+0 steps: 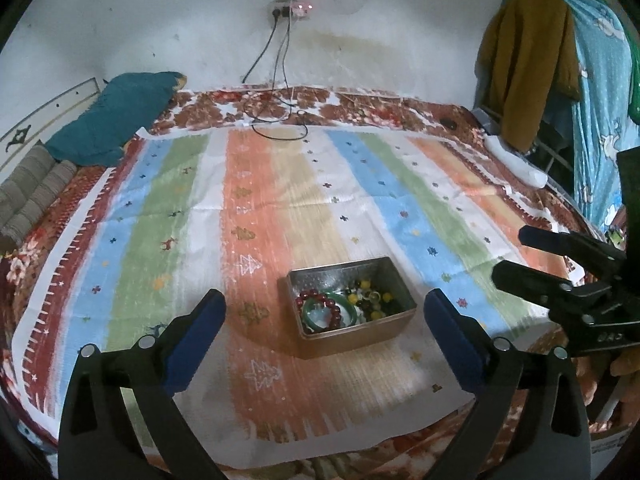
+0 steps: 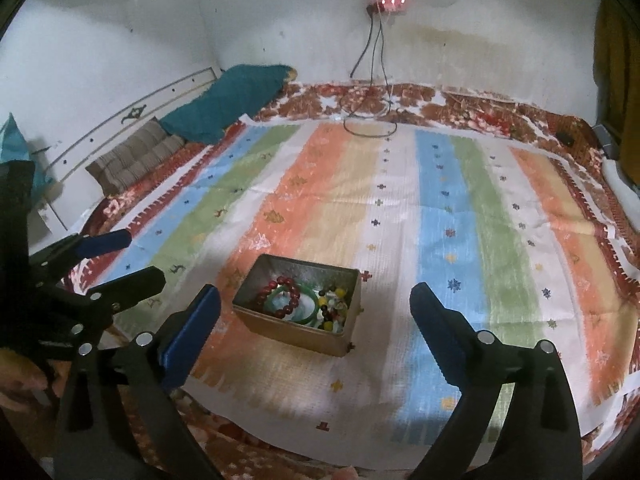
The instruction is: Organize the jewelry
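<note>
Both hand-held grippers held wide apart, empty.
The left hand-held gripper (image 1: pixel 324 320) and right hand-held gripper (image 2: pixel 316 312) are poised near the jewelry tin (image 1: pixel 394 322) on the bed, touching nothing.

The left gripper (image 1: pixel 325 312) hangs over a striped cloth (image 1: pixel 256 208) with its blue-padded jaws spread wide and nothing between them. Beyond them a metal tin (image 1: pixel 394 322) holds a dark red bead bracelet (image 1: pixel 318 308), a green bangle (image 1: pixel 348 314) and mixed beads. The right gripper (image 1: pixel 506 252) juts in at the right edge, also open.

No text, label or number can be read anywhere in either view.
</note>
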The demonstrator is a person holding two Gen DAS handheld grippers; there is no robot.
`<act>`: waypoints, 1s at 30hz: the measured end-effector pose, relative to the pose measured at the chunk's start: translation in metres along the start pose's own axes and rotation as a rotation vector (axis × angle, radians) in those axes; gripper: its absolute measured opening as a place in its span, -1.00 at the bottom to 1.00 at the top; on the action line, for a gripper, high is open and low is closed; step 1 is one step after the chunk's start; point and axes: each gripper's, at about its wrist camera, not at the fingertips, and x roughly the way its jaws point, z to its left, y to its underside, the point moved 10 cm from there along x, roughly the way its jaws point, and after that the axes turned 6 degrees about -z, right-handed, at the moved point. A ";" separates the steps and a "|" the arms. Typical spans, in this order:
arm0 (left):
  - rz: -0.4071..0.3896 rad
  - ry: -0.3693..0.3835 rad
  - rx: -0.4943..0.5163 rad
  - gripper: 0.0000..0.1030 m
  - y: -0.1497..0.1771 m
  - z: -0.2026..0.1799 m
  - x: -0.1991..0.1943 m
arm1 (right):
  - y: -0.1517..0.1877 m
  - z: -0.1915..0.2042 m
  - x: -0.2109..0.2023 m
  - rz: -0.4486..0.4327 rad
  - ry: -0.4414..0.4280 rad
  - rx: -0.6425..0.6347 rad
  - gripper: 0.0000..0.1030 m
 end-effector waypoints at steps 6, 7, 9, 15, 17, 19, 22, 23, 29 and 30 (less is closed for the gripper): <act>-0.024 -0.013 0.020 0.89 -0.002 -0.002 -0.003 | -0.001 -0.001 -0.003 -0.012 -0.001 0.003 0.88; -0.029 -0.014 0.025 0.89 -0.003 -0.003 -0.004 | -0.001 -0.001 -0.003 -0.014 -0.003 0.002 0.88; -0.041 -0.017 0.034 0.89 -0.003 -0.004 -0.006 | -0.002 0.000 -0.005 -0.021 -0.006 -0.002 0.88; -0.068 -0.028 0.065 0.89 -0.005 -0.009 -0.010 | -0.001 0.005 -0.007 -0.029 -0.013 -0.006 0.88; -0.069 -0.034 0.068 0.89 -0.005 -0.009 -0.010 | -0.001 0.006 -0.008 -0.032 -0.017 -0.004 0.88; -0.069 -0.037 0.071 0.89 -0.004 -0.009 -0.010 | 0.000 0.005 -0.008 -0.032 -0.017 -0.003 0.89; -0.070 -0.038 0.072 0.89 -0.004 -0.009 -0.010 | 0.000 0.005 -0.008 -0.032 -0.017 -0.004 0.89; -0.069 -0.038 0.075 0.89 -0.004 -0.009 -0.010 | 0.000 0.005 -0.008 -0.032 -0.018 -0.004 0.89; -0.068 -0.040 0.075 0.89 -0.005 -0.009 -0.009 | -0.001 0.005 -0.009 -0.039 -0.015 0.002 0.89; -0.068 -0.037 0.075 0.89 -0.005 -0.009 -0.009 | -0.001 0.005 -0.009 -0.040 -0.016 0.003 0.89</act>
